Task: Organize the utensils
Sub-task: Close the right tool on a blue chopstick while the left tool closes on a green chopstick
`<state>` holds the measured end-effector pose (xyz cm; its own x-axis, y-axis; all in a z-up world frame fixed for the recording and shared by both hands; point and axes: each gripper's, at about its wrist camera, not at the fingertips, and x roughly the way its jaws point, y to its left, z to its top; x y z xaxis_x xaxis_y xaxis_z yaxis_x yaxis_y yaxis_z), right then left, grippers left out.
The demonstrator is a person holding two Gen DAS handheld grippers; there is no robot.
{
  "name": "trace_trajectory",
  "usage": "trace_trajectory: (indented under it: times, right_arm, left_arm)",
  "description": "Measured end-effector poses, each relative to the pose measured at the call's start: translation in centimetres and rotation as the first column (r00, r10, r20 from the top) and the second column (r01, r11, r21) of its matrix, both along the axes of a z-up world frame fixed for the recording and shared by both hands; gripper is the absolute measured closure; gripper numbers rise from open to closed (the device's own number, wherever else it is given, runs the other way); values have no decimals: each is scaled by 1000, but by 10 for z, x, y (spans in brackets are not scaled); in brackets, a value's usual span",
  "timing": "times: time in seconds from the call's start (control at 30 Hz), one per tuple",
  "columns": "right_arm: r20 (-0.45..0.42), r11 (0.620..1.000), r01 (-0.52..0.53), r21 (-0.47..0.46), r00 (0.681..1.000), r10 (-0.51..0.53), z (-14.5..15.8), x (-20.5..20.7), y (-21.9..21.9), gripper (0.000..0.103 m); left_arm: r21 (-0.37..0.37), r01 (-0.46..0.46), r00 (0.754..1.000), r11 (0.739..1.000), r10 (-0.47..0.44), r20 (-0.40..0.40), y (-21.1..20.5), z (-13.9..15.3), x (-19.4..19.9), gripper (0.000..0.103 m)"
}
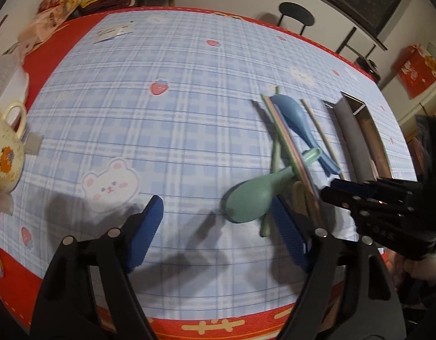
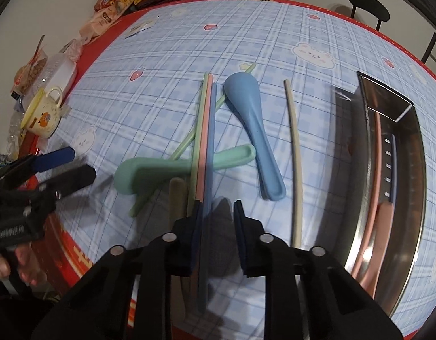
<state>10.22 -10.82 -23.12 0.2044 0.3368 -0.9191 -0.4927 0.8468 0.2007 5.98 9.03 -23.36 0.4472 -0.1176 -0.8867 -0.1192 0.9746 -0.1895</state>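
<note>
Blue plaid cloth covers your bench (image 2: 274, 36), red border showing at the near and left edges. Your right tool (image 2: 218, 206) has its jaws narrowed to a slim gap, with the blue chopstick (image 2: 211, 141) running between the pads along the left one; can't tell if the pads actually press it. Your left tool (image 1: 218, 206) stands wide apart over bare cloth, holding nothing; its right pad sits just beside the bowl of the green spoon (image 1: 250, 201).

Utensil pile is mid-bench: green spoon lying across under the pink chopstick (image 2: 205, 130) and green chopstick (image 2: 199, 119), blue spoon (image 2: 252, 124) beside them to the right, cream chopstick (image 2: 296, 153) further right on its own. Steel tray (image 2: 416, 192) sits at the right, pink utensils already in it, apart from the cream chopstick.

Open cloth beyond the pile and to its left. Mug (image 2: 43, 116) and snack bags (image 2: 110, 2) crowd the far-left edge.
</note>
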Motion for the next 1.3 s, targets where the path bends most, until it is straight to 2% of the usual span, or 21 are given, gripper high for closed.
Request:
trace_trajectory:
  times: [0.07, 0.2, 0.37, 0.5, 0.53, 0.67, 0.83, 0.97, 1.17, 1.3]
  right_arm:
    - [1, 1000, -4, -13, 1000, 4, -3, 1, 3, 85]
    - [-3, 1000, -2, -5, 1000, 2, -6, 0, 4, 85]
    - [0, 1000, -2, -10, 1000, 2, -6, -1, 4, 87]
    - [3, 1000, -27, -16, 1000, 27, -5, -6, 8, 87]
    - [4, 999, -31, -16, 1000, 31, -5, -7, 9, 87]
    - [-7, 1000, -3, -1, 1000, 3, -6, -5, 3, 87]
    - [-35, 999, 29, 18, 999, -29, -11, -5, -6, 88]
    - [-38, 999, 30, 20, 999, -30, -13, -7, -7, 96]
    - [-46, 995, 84, 48, 996, -82, -14, -5, -22, 96]
    - [-49, 994, 92, 60, 995, -89, -15, -6, -24, 96]
  left_arm:
    - [-10, 18, 1000, 1000, -18, -1, -3, -1, 2, 36]
    - [-34, 30, 1000, 999, -30, -9, -4, -5, 6, 40]
    - [-62, 44, 999, 997, -46, -19, -5, -10, 10, 52]
    - [-73, 70, 997, 995, -71, -18, -11, -11, 15, 55]
    - [-76, 79, 997, 994, -80, -19, -13, -11, 17, 58]
    - [-89, 109, 994, 990, -112, -22, -18, -11, 23, 68]
    - [-106, 133, 991, 985, -136, -19, -22, -9, 33, 75]
    - [-146, 153, 987, 977, -159, -30, -27, -10, 44, 83]
    - [-207, 162, 983, 965, -176, -48, -34, -12, 68, 85]
    - [-200, 157, 981, 967, -176, -82, -41, -23, 86, 86]
